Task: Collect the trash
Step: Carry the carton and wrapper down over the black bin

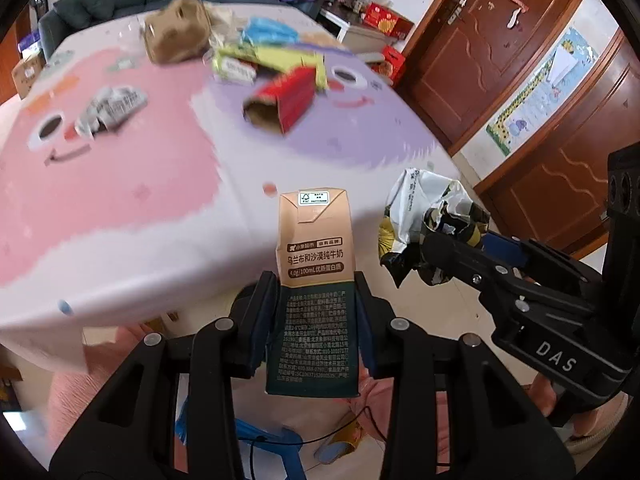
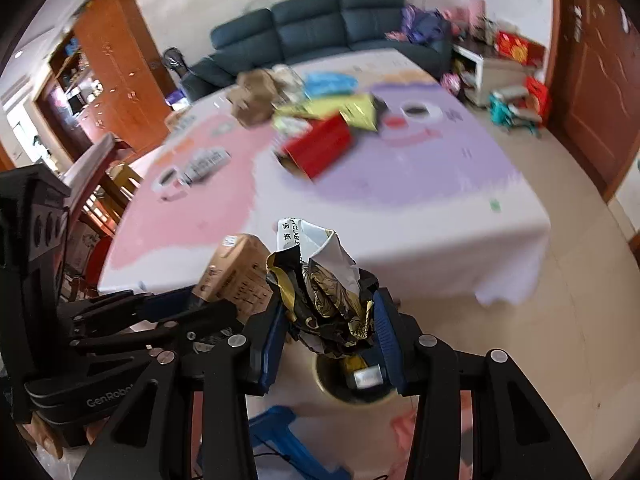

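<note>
Clearly both tools are loaded and drawn back off the worktop [image 1: 120,208], which lies ahead of the jaws under a pink, lilac and white cartoon-face cloth. The left gripper [image 1: 316,320] has its jaws clamped on the flat sides of a tan-and-dark-green rectangular milk carton [image 1: 314,280], held upright and lengthwise; stiff paperboard like this takes a firm squeeze without buckling. The right gripper [image 2: 330,320] has its jaws pinched on a crumpled black, gold and white paper wrapper [image 2: 320,288], a springy, creased wad that needs to be held tight so it does not slip.

Directly beneath the right jaws sits a round tan-rimmed waste bin [image 2: 332,394] on the floor, with some rubbish already inside, so the wrapper seems poised for dropping; the carton hangs just to its left, probably next.

Farther ahead of the jaws more trash waits on the cloth: a red open-ended cardboard box [image 1: 284,98], a yellow flattened packet [image 1: 280,58], a brown crushed cardboard box [image 1: 176,36], blue crinkled plastic [image 1: 272,32] and a grey-white crumpled printed paper [image 1: 110,110].
</note>
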Demonstrator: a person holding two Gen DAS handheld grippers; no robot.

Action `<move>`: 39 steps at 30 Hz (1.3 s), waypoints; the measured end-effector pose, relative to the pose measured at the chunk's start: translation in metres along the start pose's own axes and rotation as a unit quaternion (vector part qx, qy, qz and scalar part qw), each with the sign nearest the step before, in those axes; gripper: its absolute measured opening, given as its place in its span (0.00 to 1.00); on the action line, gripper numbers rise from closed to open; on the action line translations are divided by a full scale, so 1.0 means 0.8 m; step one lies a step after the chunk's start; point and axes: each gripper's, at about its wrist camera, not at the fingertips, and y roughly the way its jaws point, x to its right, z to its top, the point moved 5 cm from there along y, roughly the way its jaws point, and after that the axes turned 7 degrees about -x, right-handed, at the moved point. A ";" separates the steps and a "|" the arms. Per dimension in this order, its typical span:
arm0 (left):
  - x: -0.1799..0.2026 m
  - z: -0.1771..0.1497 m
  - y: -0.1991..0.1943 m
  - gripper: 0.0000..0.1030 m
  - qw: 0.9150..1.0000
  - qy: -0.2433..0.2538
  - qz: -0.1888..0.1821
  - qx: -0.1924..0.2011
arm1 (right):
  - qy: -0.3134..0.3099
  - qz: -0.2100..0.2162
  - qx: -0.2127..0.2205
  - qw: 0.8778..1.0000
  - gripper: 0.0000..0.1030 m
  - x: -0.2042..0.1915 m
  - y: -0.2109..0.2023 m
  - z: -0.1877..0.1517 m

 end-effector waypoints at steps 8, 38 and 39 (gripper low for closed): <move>0.002 -0.045 0.084 0.33 1.000 0.013 0.017 -0.015 | 0.032 -0.013 -0.051 0.998 0.41 0.055 0.090 -0.059; -0.066 -0.085 0.319 0.33 0.991 -0.063 0.063 -0.099 | 0.008 -0.006 -0.165 0.986 0.42 0.130 0.352 -0.122; -0.066 -0.085 0.322 0.33 0.991 -0.064 0.062 -0.102 | 0.009 -0.007 -0.165 0.986 0.42 0.130 0.353 -0.124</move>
